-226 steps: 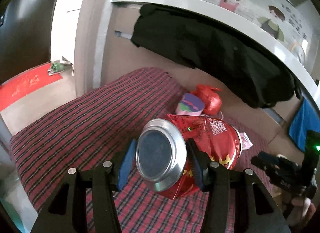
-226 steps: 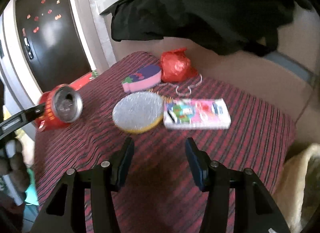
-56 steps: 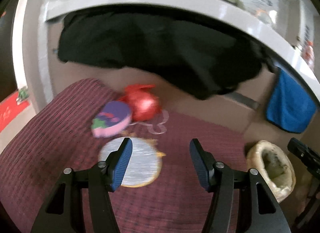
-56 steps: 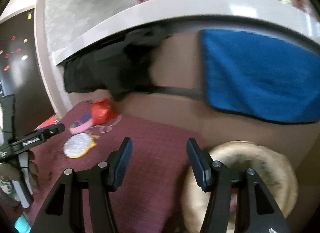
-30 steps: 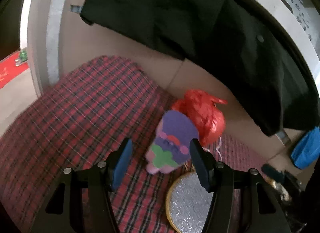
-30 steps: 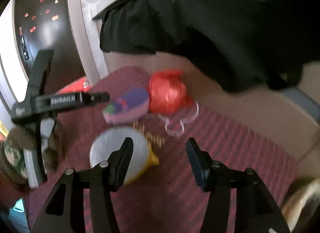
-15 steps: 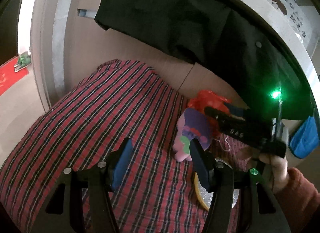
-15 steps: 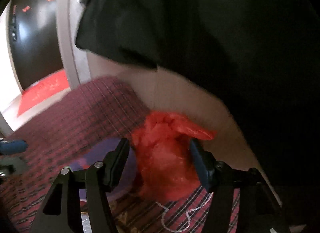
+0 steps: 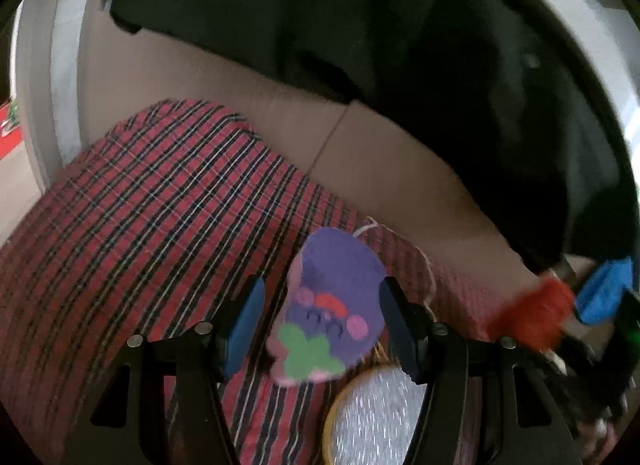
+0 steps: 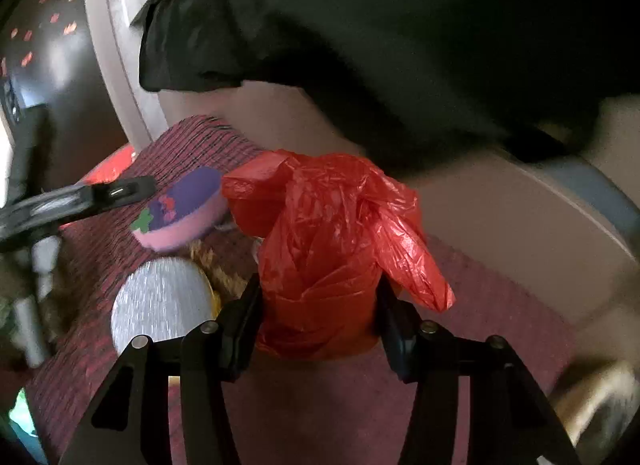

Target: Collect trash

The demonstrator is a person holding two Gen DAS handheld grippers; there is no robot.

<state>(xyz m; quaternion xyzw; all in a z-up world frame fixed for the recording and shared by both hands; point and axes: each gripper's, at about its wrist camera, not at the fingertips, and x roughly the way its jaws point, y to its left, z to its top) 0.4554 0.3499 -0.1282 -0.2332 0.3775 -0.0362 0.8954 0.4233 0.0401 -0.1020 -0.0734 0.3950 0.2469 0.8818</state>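
Right gripper (image 10: pixel 320 317) jaws closing around my red bag (image 10: pixel 332 249); crinkly plastic might slip. Left gripper (image 9: pixel 322 325) gapes, straddling purple toy (image 9: pixel 336 305).

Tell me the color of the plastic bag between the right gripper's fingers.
Red plastic bag, clearest in the right wrist view.

A crumpled red plastic bag (image 10: pixel 320 257), knotted into a bundle with loose flaps splaying toward two and ten o'clock, stands upright between the closing fingers (image 10: pixel 244 317) of the right gripper (image 10: pixel 318 319), which flank its lower half. In the left wrist view it is a blurred red shape (image 9: pixel 532 317) at three o'clock.
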